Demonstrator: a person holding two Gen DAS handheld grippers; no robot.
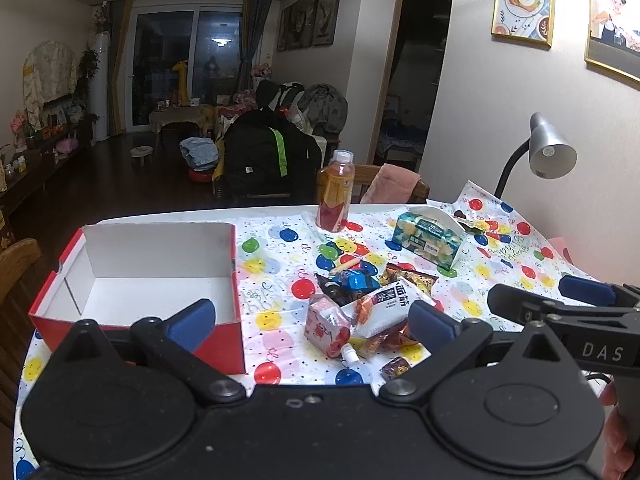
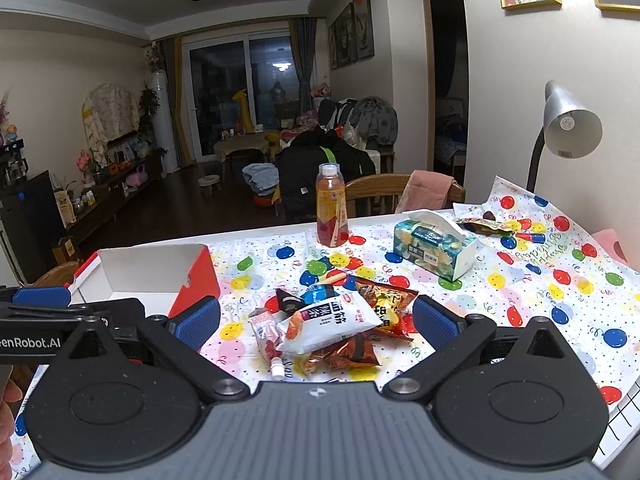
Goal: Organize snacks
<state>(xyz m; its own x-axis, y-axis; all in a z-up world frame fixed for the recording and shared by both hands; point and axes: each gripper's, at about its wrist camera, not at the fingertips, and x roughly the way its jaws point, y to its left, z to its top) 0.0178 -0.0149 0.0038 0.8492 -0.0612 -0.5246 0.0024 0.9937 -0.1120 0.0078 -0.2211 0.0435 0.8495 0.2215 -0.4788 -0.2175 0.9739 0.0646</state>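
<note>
We hold both tools with fingers apart, the left tool (image 1: 312,320) and right tool (image 2: 316,318), above the snack pile (image 2: 332,324) beside the empty red box (image 1: 140,276) on the worktop (image 2: 520,280).

Both wrist cameras looked forward from low over the near table edge, side by side, toward the far living room. Each saw the snack pile (image 1: 360,312) (image 2: 332,324), the red box (image 1: 140,280) (image 2: 160,276), and the other's gripper at its margin.

Red outside, white inside: box (image 1: 136,276). White cloth (image 2: 500,280) dotted with red, blue, yellow, green balloons. Orange-red bottle (image 2: 331,212). White snack packet (image 2: 332,322) with black lettering. Blue-padded fingers (image 2: 434,322).
</note>
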